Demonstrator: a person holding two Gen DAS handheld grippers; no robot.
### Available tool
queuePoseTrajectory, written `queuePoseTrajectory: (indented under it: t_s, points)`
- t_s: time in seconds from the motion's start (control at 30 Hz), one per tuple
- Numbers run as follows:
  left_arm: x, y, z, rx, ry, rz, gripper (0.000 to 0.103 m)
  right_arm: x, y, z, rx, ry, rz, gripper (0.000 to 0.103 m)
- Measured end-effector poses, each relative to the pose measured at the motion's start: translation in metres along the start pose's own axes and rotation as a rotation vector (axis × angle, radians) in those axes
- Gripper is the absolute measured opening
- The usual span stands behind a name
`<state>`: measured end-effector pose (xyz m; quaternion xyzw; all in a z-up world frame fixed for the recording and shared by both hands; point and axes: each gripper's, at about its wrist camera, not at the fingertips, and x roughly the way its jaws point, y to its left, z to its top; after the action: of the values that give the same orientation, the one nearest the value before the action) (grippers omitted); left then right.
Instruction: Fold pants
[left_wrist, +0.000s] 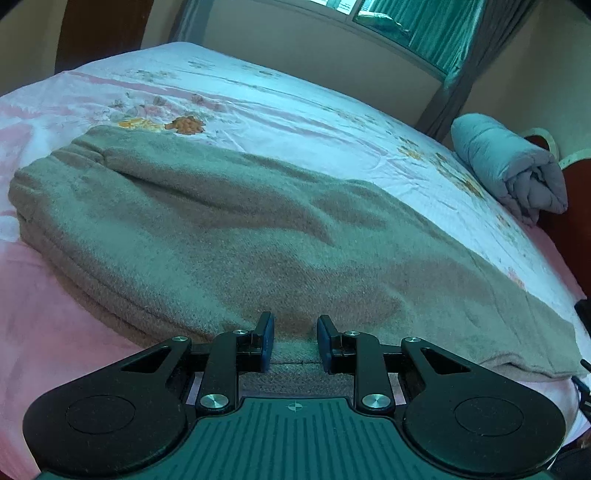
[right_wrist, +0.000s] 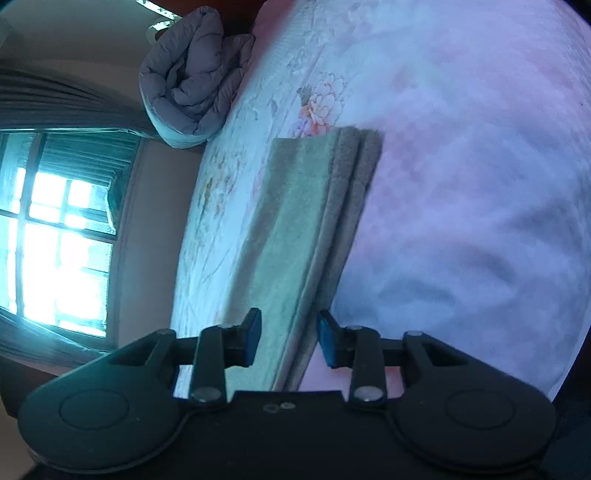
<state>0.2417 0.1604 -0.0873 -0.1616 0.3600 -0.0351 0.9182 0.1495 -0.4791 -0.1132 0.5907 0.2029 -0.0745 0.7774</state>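
The grey-brown fleece pants (left_wrist: 229, 236) lie folded lengthwise on the bed, layers stacked along the left edge. My left gripper (left_wrist: 295, 341) is open, its blue pads on either side of the pants' near edge, low over the cloth. In the right wrist view, which is rolled sideways, the pants (right_wrist: 306, 221) run away from me as a long strip. My right gripper (right_wrist: 286, 338) is open, with the pants' layered edge lying between its pads.
The bed has a white and pink floral sheet (left_wrist: 280, 110). A rolled grey quilt (left_wrist: 513, 170) lies at the bed's far right edge, also seen in the right wrist view (right_wrist: 192, 81). A window with curtains (right_wrist: 62, 229) stands beyond the bed.
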Motion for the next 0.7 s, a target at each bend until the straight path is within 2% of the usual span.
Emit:
queuePoseTrajectory:
  t_s: [0.03, 0.07, 0.17, 0.3, 0.37, 0.4, 0.43, 0.47, 0.5, 0.53, 0.6, 0.7]
  points:
    - [-0.001, 0.000, 0.000, -0.001, 0.000, 0.000, 0.026, -0.006, 0.003, 0.006, -0.037, 0.000, -0.022, 0.000]
    - [-0.001, 0.000, 0.000, 0.000, -0.001, 0.001, 0.026, -0.010, 0.008, 0.012, -0.090, -0.010, -0.042, 0.000]
    - [-0.001, -0.001, -0.001, 0.005, -0.002, 0.004, 0.026, -0.038, 0.025, 0.020, -0.205, -0.034, -0.003, 0.000]
    - [0.001, -0.002, -0.001, 0.009, -0.004, 0.005, 0.026, -0.042, 0.037, 0.021, -0.294, -0.055, 0.033, 0.000]
    - [0.001, -0.001, -0.001, 0.012, -0.003, 0.004, 0.026, -0.024, 0.018, 0.027, -0.222, 0.009, -0.056, 0.000]
    - [0.001, 0.000, 0.000, 0.011, -0.002, 0.000, 0.026, -0.015, 0.008, 0.034, -0.160, 0.045, -0.060, 0.000]
    - [0.001, 0.000, 0.000, 0.008, -0.001, -0.004, 0.026, -0.020, -0.002, 0.035, -0.108, 0.044, -0.017, 0.006]
    - [0.000, 0.001, 0.000, 0.005, 0.000, -0.009, 0.026, -0.030, -0.005, 0.036, -0.098, 0.010, 0.001, 0.020]
    - [0.001, 0.002, 0.000, 0.005, 0.000, -0.012, 0.026, -0.044, -0.007, 0.036, -0.104, -0.049, 0.004, 0.028]
    - [0.001, 0.002, 0.000, 0.006, 0.001, -0.012, 0.026, -0.054, -0.010, 0.038, -0.091, -0.098, 0.003, 0.045]
    - [0.002, 0.001, 0.001, 0.012, 0.003, -0.008, 0.026, -0.064, -0.021, 0.047, -0.012, -0.165, 0.029, 0.048]
    - [0.003, -0.001, 0.001, 0.020, 0.005, 0.000, 0.026, -0.056, -0.032, 0.063, 0.044, -0.169, 0.027, 0.048]
